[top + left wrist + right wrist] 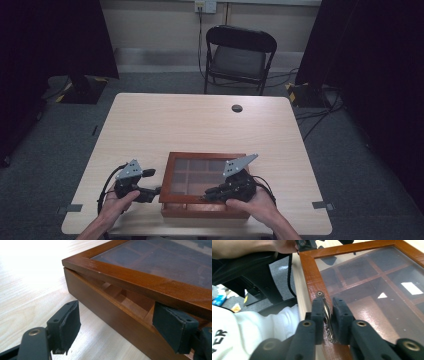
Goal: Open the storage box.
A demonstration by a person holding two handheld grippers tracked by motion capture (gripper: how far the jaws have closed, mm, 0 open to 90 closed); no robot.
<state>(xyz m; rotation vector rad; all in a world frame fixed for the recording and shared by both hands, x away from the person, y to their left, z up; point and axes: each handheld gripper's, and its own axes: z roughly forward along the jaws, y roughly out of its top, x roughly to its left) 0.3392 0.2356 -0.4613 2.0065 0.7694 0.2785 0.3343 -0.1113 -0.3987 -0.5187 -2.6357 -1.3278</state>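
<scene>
A brown wooden box (167, 186) with a glass lid (202, 172) sits near the table's front edge. Empty compartments show through the glass (374, 290). My right gripper (210, 194) reaches over the lid's near rim and is shut on the small metal handle (327, 315) fixed to the lid frame (310, 277). The lid (140, 282) stands slightly raised, with a narrow gap above the box base (105, 312). My left gripper (152, 192) is open at the box's left side. One of its pads (172, 325) rests at the gap under the lid, the other (67, 325) over the table.
The light wooden table (200, 120) has a dark round cable hole (237, 108) near its far edge. A black folding chair (239, 55) stands behind the table. Dark curtains hang at both sides, and cables lie on the floor at the right.
</scene>
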